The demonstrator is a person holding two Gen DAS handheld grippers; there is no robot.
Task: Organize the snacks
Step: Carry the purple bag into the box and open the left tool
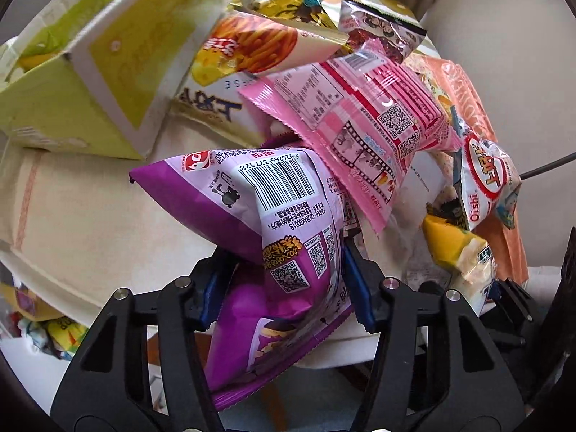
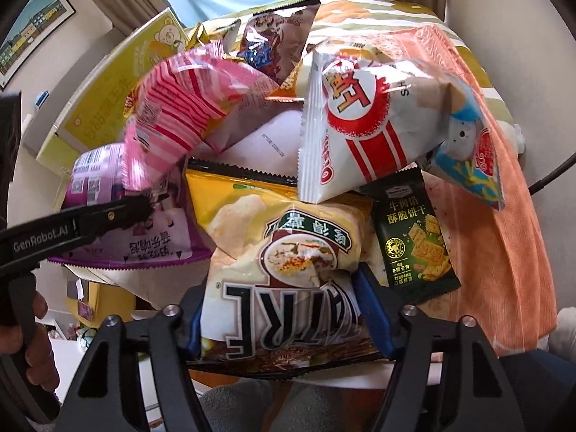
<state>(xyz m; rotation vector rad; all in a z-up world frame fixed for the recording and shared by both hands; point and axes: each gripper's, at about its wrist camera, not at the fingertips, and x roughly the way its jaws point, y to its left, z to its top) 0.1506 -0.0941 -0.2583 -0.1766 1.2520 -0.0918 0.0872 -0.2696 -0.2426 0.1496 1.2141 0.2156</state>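
A pile of snack bags lies on a round white table (image 1: 90,223). My left gripper (image 1: 284,284) is shut on a purple snack bag (image 1: 273,237), held between its blue pads. The same bag shows at the left in the right wrist view (image 2: 104,180), with the left gripper (image 2: 140,208) on it. My right gripper (image 2: 284,309) is shut on a yellow chip bag (image 2: 284,252) at the table's near edge. A pink bag (image 1: 360,108) leans on the purple one. A white and red Oishi bag (image 2: 367,122) rests on top of the yellow bag.
A yellow-green cardboard box (image 1: 90,72) stands at the left of the table. A dark green cracker pack (image 2: 414,237), an orange bag (image 2: 504,216), a cheese-stick bag (image 1: 252,46) and a brown bag (image 2: 277,39) lie in the pile. More snacks (image 1: 54,334) lie below the table.
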